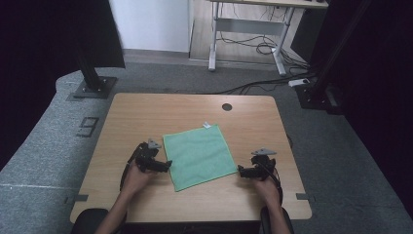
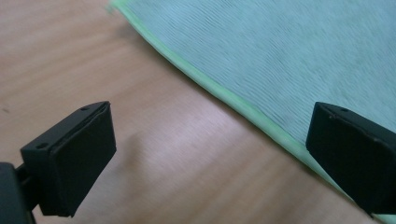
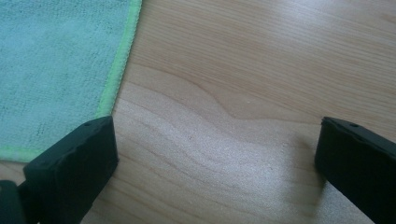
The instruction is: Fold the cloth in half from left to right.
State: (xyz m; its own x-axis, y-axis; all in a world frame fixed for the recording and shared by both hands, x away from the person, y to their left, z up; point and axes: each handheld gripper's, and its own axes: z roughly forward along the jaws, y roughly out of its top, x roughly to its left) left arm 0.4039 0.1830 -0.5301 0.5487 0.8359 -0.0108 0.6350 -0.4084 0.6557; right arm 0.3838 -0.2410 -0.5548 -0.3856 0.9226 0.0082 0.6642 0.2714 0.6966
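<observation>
High view: a square green cloth [image 1: 198,156] lies flat and slightly rotated on a light wooden table [image 1: 146,114], toward its near half, with a small white tag [image 1: 207,125] at its far corner. A person's two hands come in from the bottom edge, each holding a black gripper. The left gripper [image 1: 165,165] sits just beside the cloth's left edge; the right gripper [image 1: 240,170] sits just beside its near right corner.

Left gripper view: the fingers [image 2: 70,158] are spread wide, straddling the cloth's lighter green hem, one over bare wood, the other over fabric. Right gripper view: the fingers [image 3: 74,163] are likewise spread, holding nothing, with the cloth's corner just beside one of them.

Judging by its fine, fuzzy weave, the cloth is probably light, soft and limp, and will sag and fold when lifted. The stitched hem at a corner or edge looks like the firmest place to pinch.
</observation>
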